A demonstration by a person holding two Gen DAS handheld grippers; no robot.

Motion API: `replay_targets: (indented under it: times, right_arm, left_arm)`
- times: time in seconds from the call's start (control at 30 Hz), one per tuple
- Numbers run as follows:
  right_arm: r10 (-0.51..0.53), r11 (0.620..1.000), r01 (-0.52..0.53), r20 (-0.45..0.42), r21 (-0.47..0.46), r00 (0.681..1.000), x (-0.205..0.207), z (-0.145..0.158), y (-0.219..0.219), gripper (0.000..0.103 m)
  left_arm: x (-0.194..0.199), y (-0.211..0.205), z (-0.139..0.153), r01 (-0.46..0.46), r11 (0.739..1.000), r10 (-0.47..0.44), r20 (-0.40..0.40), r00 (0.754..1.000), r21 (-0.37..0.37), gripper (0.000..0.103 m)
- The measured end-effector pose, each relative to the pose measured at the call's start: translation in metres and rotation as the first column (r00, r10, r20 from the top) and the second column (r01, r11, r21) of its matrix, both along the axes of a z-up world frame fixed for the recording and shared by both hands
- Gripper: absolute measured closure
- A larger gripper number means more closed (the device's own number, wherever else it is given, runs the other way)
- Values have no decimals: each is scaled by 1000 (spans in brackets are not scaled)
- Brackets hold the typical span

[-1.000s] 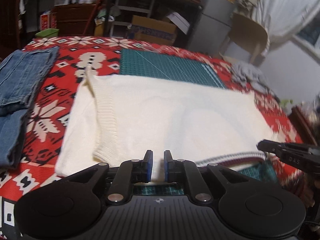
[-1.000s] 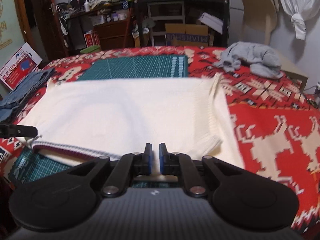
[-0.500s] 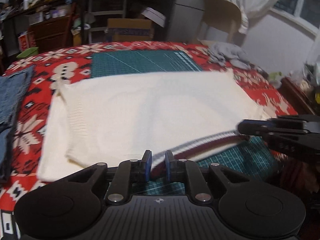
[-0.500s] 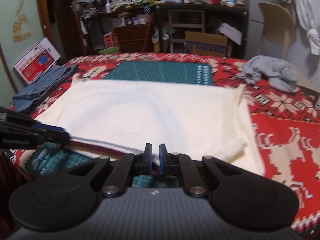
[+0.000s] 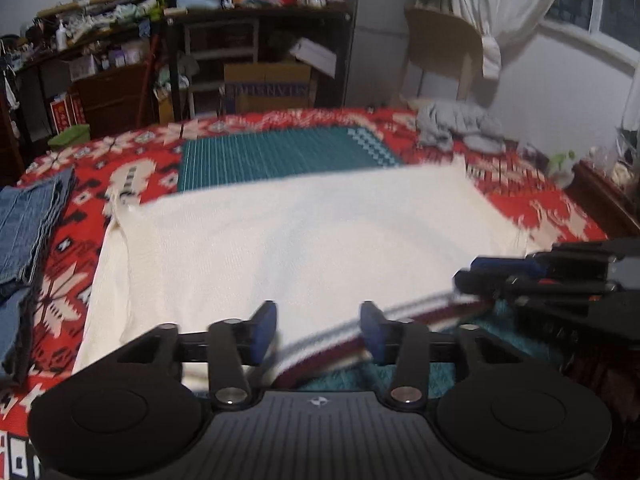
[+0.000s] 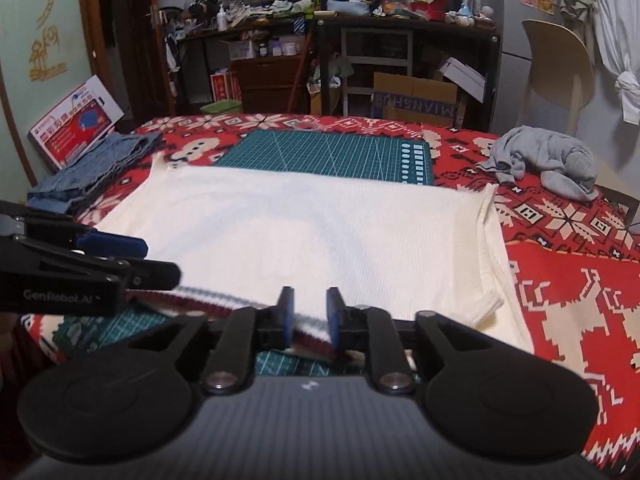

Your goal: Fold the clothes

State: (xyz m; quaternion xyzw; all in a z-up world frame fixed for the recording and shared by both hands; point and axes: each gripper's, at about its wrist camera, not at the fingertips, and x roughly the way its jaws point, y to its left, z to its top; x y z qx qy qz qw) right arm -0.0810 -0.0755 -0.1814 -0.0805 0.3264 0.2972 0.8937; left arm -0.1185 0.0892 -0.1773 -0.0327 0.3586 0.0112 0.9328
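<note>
Sweater [image 5: 304, 240], cream with a striped hem [image 6: 224, 300], lies flat on the patterned bench [image 6: 568, 280]. Left tongs [image 5: 318, 332] and right tongs [image 6: 307, 318] are opening, releasing the near hem lying between their jaws. Step: laying out. Next: regrasp for the fold.

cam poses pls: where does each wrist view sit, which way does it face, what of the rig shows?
Left wrist: on the left gripper, jaws opening, facing across the cream knit sweater; right gripper enters at right.
Right wrist: on the right gripper, jaws opening over the striped hem; left gripper at left.
Shared: sweater, green cutting mat, grey crumpled garment.
</note>
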Motion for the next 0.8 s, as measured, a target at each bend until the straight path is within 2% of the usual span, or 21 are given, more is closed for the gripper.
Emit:
replay_targets:
  times: [0.03, 0.17, 0.23, 0.3, 0.37, 0.47, 0.53, 0.57, 0.7, 0.8]
  right_arm:
    - [-7, 1000, 7, 5, -3, 1000, 2, -1, 1, 77]
    - [-52, 998, 55, 63, -42, 997, 10, -9, 5, 52]
    - [-68, 996, 71, 71, -44, 995, 14, -14, 5, 42]
    - [-72, 996, 76, 74, -49, 995, 15, -18, 5, 23]
    - [-73, 995, 78, 78, -61, 994, 16, -23, 6, 19]
    - [-91, 993, 96, 68, -72, 993, 17, -31, 7, 10]
    - [-114, 991, 118, 59, -68, 992, 18, -35, 5, 4]
    - [-124, 990, 128, 54, -67, 991, 18, -36, 4, 1]
    - [-134, 989, 137, 60, -56, 989, 18, -40, 1, 1]
    - [-148, 987, 151, 60, -51, 987, 17, -41, 1, 1]
  left_arm:
    - [4, -3, -2, 0, 1000, 0, 2, 1000, 16, 54]
    - [19, -8, -17, -55, 995, 57, -19, 998, 89, 45]
    - [24, -8, -24, -73, 990, 78, -34, 996, 119, 35]
    - [24, -8, -27, -90, 987, 95, -26, 995, 136, 26]
    - [25, -6, -30, -108, 984, 112, -19, 993, 143, 18]
    - [26, -1, -33, -131, 984, 134, -21, 991, 120, 10]
    - [26, 3, -36, -152, 983, 156, -23, 988, 105, 1]
    - [26, 5, -37, -160, 982, 163, -24, 986, 99, 0]
    - [25, 4, -38, -154, 983, 156, -8, 988, 103, 0]
    - [21, 5, -42, -145, 985, 143, 35, 989, 93, 0]
